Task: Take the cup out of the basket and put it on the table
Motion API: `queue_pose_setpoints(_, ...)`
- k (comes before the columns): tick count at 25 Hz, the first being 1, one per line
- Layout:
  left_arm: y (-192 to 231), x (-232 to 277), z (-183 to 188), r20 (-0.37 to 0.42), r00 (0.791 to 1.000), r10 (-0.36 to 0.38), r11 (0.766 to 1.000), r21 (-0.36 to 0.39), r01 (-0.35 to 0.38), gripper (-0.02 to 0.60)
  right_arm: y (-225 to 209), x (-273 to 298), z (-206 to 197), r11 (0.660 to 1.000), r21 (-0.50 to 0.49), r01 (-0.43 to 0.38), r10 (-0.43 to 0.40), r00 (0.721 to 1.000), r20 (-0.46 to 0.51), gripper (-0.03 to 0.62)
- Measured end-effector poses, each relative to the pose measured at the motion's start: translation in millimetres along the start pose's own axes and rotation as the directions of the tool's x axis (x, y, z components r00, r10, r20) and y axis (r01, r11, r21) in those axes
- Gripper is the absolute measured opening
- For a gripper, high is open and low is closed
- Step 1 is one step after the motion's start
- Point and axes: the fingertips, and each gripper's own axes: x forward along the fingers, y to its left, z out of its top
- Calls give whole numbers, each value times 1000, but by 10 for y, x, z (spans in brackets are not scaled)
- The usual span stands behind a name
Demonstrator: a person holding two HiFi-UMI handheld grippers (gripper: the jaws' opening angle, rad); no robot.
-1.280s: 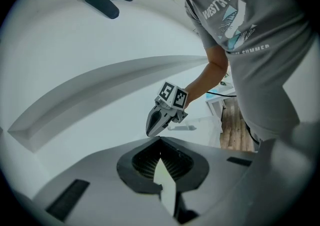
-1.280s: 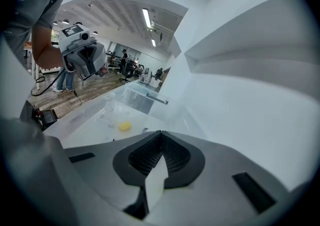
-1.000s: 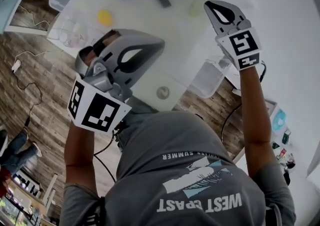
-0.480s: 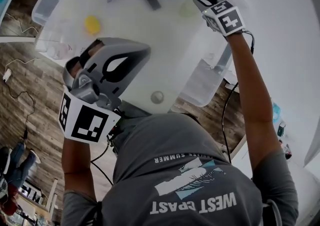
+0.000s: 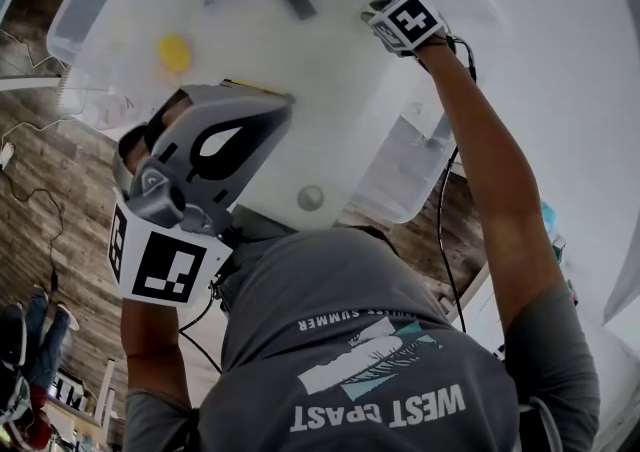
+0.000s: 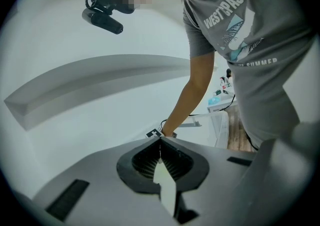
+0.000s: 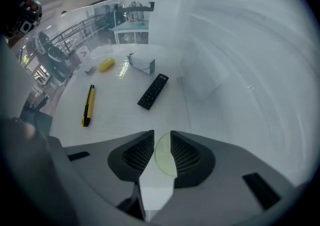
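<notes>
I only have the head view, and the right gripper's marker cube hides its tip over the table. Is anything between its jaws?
Observer: Yes. The right gripper view shows the right gripper with a pale green cup between its jaws, which press on it from both sides.
Operator: And the left one? I see it only from behind.
Observer: The left gripper is shut, its tips touching, with nothing between them.
</notes>
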Motion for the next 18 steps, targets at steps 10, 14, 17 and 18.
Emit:
queue_pose_setpoints(10,-3,14,39,9,1000,16,1000,-16,-15,11,52,236,-181,999,19,-51,52,995,-84,35)
queue_pose_setpoints(14,-39,15,94,9,1000,21,1000,-7,-21,9,80,93,-133,1000,0,-27,27,998,-50,26)
queue_pose_setpoints(17,-47,-9,117,1,999,33,999,-1,-33,11,122,-135,22,1000,-23,2,-1,1000,22,26)
queue_pose_setpoints(18,-46,-20,126,-1,999,38,999,0,-38,11,144,-238,92,999,-32,13,-11,999,52,26)
